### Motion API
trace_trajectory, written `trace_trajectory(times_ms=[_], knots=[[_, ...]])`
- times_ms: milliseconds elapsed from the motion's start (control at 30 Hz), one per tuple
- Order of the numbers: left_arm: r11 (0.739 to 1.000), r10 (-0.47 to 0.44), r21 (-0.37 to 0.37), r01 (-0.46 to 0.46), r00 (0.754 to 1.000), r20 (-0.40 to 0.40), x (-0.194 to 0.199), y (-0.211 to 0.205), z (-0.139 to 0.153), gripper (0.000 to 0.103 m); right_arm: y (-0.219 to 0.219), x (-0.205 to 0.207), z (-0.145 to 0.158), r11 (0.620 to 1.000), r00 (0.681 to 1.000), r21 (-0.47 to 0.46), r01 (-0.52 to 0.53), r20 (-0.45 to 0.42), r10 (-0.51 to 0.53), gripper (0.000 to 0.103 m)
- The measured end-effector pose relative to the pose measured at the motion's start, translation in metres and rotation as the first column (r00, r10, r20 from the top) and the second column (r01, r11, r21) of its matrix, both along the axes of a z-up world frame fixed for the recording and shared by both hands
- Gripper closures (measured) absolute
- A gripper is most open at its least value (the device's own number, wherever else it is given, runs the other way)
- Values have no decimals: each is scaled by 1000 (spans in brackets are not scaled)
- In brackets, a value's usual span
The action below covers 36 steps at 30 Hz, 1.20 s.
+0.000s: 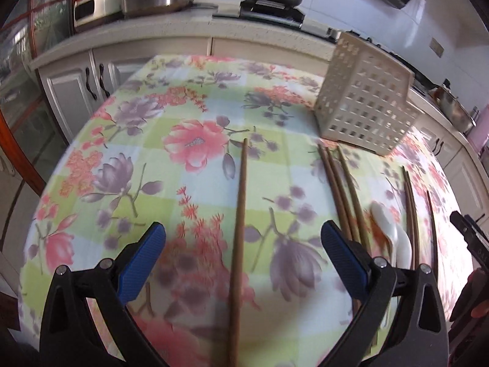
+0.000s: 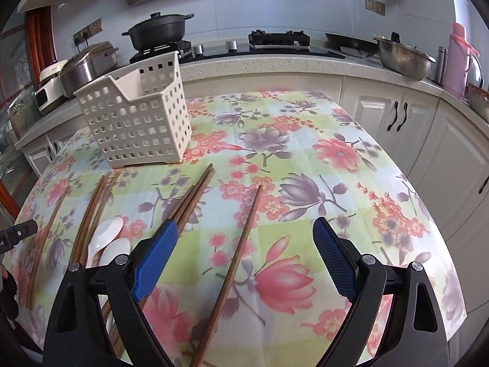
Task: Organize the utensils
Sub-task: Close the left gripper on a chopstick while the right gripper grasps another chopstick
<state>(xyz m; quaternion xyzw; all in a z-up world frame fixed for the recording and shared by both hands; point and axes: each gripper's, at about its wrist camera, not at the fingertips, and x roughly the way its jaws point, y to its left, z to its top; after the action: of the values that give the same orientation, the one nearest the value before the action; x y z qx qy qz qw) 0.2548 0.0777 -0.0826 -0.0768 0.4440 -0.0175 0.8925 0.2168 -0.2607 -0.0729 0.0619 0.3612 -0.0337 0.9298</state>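
Observation:
Several brown wooden chopsticks lie on the floral tablecloth. One single chopstick lies between the fingers of my open left gripper. Another single chopstick lies between the fingers of my open right gripper. A bundle of chopsticks and white ceramic spoons lie to the right in the left wrist view; the bundle and the spoons show at left in the right wrist view. A white perforated utensil basket stands upright and empty behind them.
The table stands against a kitchen counter with white cabinets. On the counter are a black pot, a rice cooker, a steel bowl and a pink flask. More chopsticks lie at far left.

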Motion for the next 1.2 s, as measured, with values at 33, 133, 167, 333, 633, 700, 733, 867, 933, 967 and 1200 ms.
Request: trace_trajectory(times_ms=[33, 133, 167, 333, 633, 700, 733, 867, 933, 967, 1200], knots=[[1000, 1, -15, -1, 1000, -24, 9, 3, -4, 5, -1, 4, -2, 1000, 1000, -2, -1, -14, 1, 18], [1000, 12, -7, -12, 998, -59, 24, 3, -12, 5, -4, 15, -7, 1000, 999, 9, 4, -51, -3, 18], [1000, 10, 11, -9, 998, -68, 30, 2, -14, 5, -5, 18, -9, 1000, 998, 24, 7, -64, -5, 18], [994, 15, 109, -3, 994, -111, 49, -4, -23, 5, -9, 29, -21, 998, 992, 59, 21, -123, -13, 18], [988, 27, 155, -8, 992, -120, 71, -11, -28, 10, -4, 46, -31, 1000, 984, -1, 21, -174, -21, 54], [988, 26, 156, -8, 993, -115, 70, -13, -28, 10, 0, 47, -31, 1000, 985, -25, 14, -170, -18, 63], [988, 25, 155, -7, 993, -114, 70, -14, -28, 10, 2, 47, -31, 1000, 985, -28, 6, -170, -11, 68], [988, 9, 152, 8, 994, -106, 68, -14, -28, 10, 10, 48, -31, 999, 985, -37, -15, -170, 9, 82], [989, 4, 150, 12, 994, -108, 68, -14, -28, 10, 13, 48, -31, 999, 986, -41, -21, -168, 14, 84], [988, 6, 154, 11, 994, -107, 68, -14, -27, 12, 13, 48, -31, 999, 986, -42, -24, -166, 17, 85], [985, -40, 162, 53, 996, -84, 68, -21, -18, 68, 17, 48, -31, 998, 985, -43, -46, -171, 38, 89]])
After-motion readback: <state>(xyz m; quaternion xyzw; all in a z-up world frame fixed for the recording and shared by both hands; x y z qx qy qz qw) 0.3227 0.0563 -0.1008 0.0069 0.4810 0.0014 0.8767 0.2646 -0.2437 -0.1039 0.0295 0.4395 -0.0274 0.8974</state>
